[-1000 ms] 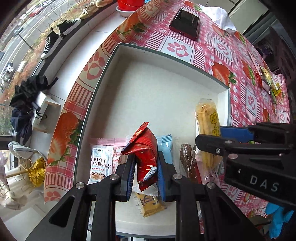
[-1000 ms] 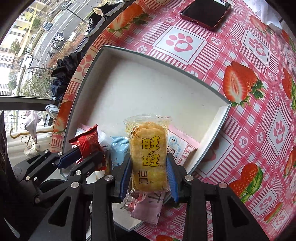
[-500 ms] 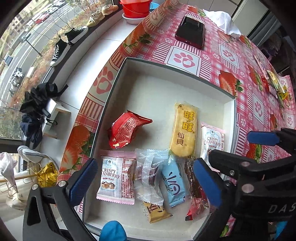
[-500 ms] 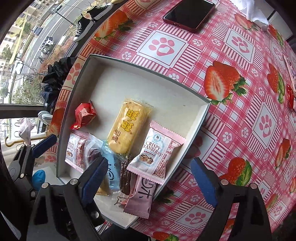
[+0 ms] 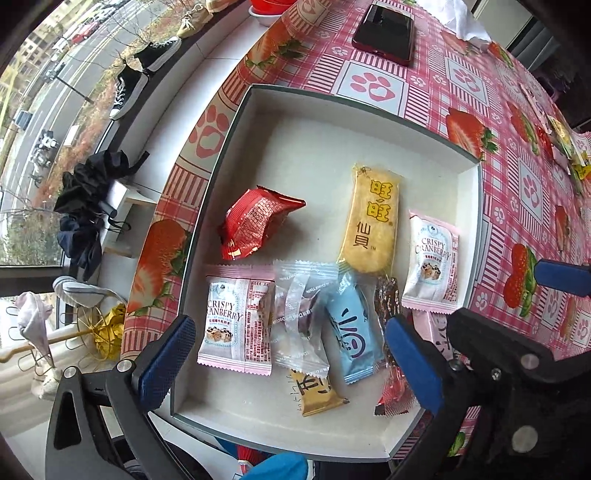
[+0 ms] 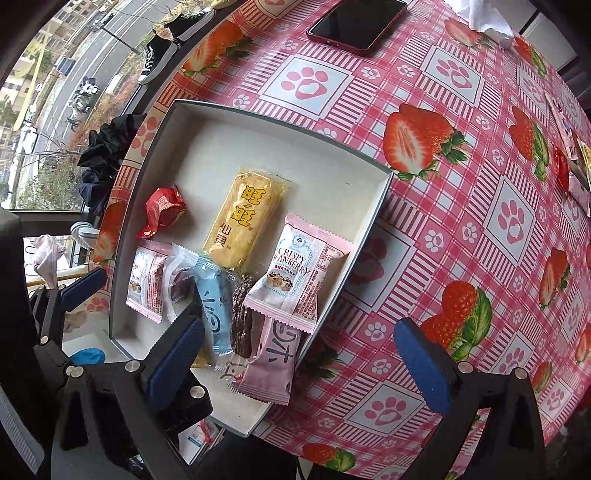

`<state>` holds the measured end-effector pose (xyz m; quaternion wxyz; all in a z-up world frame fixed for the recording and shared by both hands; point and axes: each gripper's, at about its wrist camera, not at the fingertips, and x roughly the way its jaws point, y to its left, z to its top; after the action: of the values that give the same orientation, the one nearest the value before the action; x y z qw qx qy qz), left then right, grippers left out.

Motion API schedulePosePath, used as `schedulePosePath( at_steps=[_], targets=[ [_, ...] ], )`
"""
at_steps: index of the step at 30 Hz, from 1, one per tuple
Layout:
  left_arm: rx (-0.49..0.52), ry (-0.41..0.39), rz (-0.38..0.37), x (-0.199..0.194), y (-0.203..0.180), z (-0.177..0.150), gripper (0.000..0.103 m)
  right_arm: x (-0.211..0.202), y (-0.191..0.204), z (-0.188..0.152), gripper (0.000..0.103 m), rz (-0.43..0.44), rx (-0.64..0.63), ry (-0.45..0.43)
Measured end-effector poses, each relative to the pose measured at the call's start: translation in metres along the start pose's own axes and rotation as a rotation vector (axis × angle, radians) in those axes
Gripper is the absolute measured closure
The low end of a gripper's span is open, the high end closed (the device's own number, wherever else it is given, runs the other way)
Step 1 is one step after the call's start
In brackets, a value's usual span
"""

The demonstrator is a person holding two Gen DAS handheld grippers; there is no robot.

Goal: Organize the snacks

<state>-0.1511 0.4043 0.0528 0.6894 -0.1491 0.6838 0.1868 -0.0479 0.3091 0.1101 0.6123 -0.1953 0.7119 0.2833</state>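
Note:
A shallow white tray (image 5: 295, 103) (image 6: 258, 122) lies on the strawberry tablecloth and holds several snacks. A red crinkled packet (image 5: 255, 223) (image 6: 162, 212) lies at its left. A long yellow rice cracker pack (image 5: 373, 218) (image 6: 247, 218) lies in the middle. Pink cranberry packs (image 5: 432, 258) (image 6: 295, 273), a blue bar (image 5: 351, 328) (image 6: 212, 302) and a clear wrapped sweet (image 5: 299, 314) lie nearer. My left gripper (image 5: 291, 365) is open and empty above the tray's near end. My right gripper (image 6: 299, 365) is open and empty above the tray's near right corner.
A dark phone (image 5: 384, 31) (image 6: 354, 22) lies on the cloth beyond the tray. More loose snacks (image 5: 565, 144) (image 6: 569, 162) lie at the far right of the table. The table's left edge drops to a window ledge with shoes (image 5: 144, 74).
Both grippers opened and let go: the red packet and the yellow cracker pack now lie in the tray. Both grippers pulled back and up from the tray.

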Motion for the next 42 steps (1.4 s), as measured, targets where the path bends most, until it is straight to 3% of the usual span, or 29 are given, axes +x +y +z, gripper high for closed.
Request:
schedulePosePath(
  at_steps=[18, 38, 42],
  targets=[
    [0.034, 0.016, 0.029, -0.01, -0.015, -0.019, 0.0, 0.003, 0.01, -0.011, 0.0, 0.001, -0.032, 0.022],
    [0.022, 0.02, -0.002, -0.018, -0.022, -0.024, 0.0, -0.007, 0.006, -0.018, 0.0, -0.01, -0.036, -0.005],
    [0.033, -0.019, -0.004, -0.024, -0.022, -0.024, 0.0, -0.009, 0.006, -0.017, 0.0, 0.003, -0.034, -0.013]
  ],
)
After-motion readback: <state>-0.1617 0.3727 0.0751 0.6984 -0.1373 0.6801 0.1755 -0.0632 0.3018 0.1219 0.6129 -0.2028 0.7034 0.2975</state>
